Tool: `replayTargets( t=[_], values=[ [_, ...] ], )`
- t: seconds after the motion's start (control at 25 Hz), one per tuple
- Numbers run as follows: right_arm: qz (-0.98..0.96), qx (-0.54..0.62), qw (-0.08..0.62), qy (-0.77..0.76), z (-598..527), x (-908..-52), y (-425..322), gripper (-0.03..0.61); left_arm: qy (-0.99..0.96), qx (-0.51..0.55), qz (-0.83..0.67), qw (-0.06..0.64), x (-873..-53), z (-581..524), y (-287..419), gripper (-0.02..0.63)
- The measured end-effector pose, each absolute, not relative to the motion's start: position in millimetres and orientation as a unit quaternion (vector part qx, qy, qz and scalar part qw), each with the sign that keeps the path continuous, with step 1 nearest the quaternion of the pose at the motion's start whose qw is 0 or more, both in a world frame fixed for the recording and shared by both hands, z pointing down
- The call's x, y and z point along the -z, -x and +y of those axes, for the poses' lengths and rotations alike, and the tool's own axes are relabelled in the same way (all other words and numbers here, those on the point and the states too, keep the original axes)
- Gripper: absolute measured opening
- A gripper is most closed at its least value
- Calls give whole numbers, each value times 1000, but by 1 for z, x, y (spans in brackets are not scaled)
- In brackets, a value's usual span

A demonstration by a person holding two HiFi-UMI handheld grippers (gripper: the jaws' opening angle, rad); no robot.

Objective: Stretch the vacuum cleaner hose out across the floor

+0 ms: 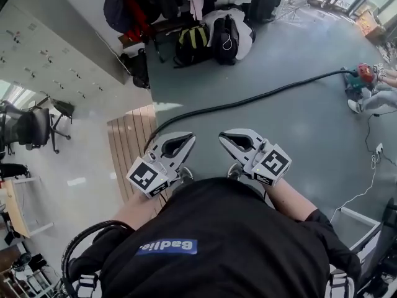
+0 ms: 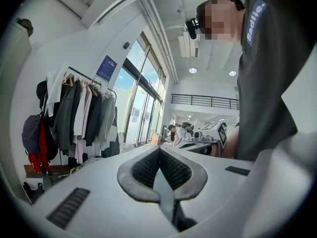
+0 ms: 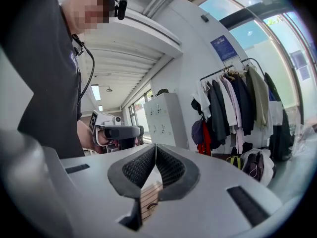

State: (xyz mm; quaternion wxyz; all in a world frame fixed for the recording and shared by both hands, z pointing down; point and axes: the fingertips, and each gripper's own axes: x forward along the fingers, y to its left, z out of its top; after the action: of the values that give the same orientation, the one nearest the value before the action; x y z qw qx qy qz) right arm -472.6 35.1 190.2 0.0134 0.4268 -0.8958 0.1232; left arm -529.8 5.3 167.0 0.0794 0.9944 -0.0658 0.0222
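A long black vacuum hose [image 1: 248, 99] lies stretched over the grey floor. It runs from the red and green vacuum cleaner [image 1: 361, 76] at the far right down to the wooden floor patch [image 1: 127, 148], where its end passes behind my left gripper. My left gripper [image 1: 188, 139] [image 2: 159, 150] and right gripper [image 1: 224, 138] [image 3: 155, 148] are held side by side in front of my chest, high above the floor. Both are shut, with nothing between the pads. Neither touches the hose.
Backpacks [image 1: 211, 39] and hanging coats [image 2: 79, 113] stand at the far wall. Grey lockers [image 1: 56, 54] and an office chair [image 1: 31, 126] are at the left. A person's legs [image 1: 372, 101] are beside the vacuum. A white cable [image 1: 366, 185] and a white box [image 1: 360, 228] lie at the right.
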Motion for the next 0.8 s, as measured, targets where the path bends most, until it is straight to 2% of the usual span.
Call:
replayTargets(
  t=[0.4, 0.8],
  values=[
    [-915, -135, 10, -381, 83, -215, 426, 5, -985, -32, -141, 98, -194, 66, 477, 8],
    [-911, -115, -3, -395, 83, -191, 441, 5, -987, -32, -132, 83, -185, 65, 488, 8]
  ],
)
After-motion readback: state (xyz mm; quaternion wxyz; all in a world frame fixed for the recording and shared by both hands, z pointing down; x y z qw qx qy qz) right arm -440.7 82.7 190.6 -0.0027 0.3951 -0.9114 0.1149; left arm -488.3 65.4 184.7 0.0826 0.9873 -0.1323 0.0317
